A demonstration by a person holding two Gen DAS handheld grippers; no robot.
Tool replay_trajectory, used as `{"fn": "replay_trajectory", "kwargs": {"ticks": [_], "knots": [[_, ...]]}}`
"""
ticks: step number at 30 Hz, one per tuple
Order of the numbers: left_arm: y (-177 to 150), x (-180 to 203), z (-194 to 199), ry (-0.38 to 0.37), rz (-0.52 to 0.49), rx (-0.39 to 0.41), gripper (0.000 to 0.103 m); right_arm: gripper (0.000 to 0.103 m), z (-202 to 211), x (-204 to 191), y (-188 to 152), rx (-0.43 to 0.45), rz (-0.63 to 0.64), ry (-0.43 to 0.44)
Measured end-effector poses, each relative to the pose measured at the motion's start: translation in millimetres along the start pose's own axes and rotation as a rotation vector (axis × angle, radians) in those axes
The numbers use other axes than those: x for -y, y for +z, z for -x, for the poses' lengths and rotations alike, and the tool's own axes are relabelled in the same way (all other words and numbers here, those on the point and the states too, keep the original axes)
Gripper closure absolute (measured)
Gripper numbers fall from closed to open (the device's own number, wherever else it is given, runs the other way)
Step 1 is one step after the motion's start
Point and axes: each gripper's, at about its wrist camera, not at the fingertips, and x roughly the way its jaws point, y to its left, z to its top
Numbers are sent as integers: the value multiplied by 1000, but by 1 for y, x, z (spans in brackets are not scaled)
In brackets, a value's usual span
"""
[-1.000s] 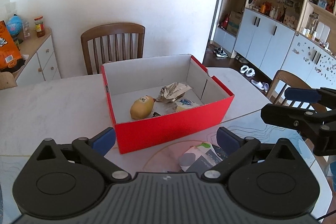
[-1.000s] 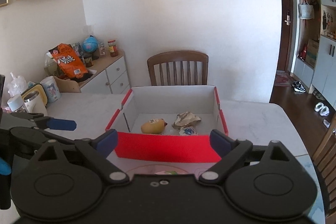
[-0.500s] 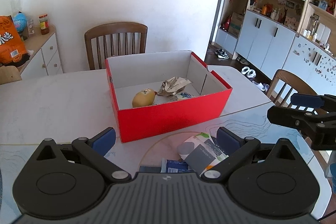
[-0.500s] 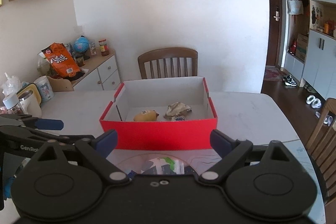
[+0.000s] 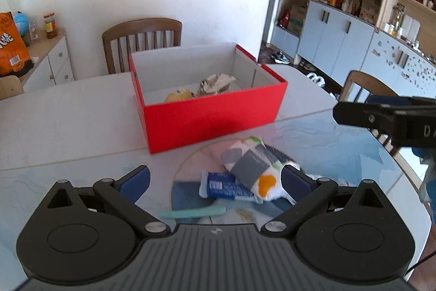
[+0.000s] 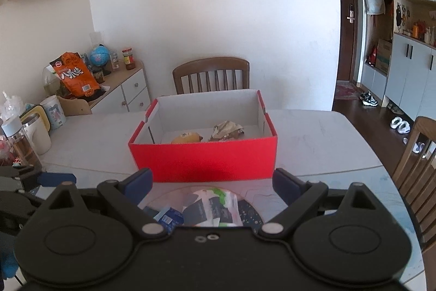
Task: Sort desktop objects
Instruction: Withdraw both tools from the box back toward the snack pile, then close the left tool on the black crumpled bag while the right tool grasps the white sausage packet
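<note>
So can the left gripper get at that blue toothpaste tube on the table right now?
Probably yes: the left gripper is open, the toothpaste tube lies between its fingers, though the patterned packet overlaps its far end.

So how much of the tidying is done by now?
Partly done. The red box already holds a yellow fruit and crumpled paper. Both tools, left and right, are open and hold nothing. Left on the table: a patterned pouch, a blue tube and a green stick.
</note>
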Motion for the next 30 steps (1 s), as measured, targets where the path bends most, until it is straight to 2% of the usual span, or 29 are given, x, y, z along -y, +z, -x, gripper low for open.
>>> {"fn": "replay_trajectory", "kwargs": {"ticks": [12, 30], "knots": [[-37, 10, 2, -64, -56, -29, 0, 8, 2, -4, -27, -35, -29, -26], [-79, 16, -22, -131, -95, -112, 0, 8, -6, 1, -57, -92, -45, -68]]}}
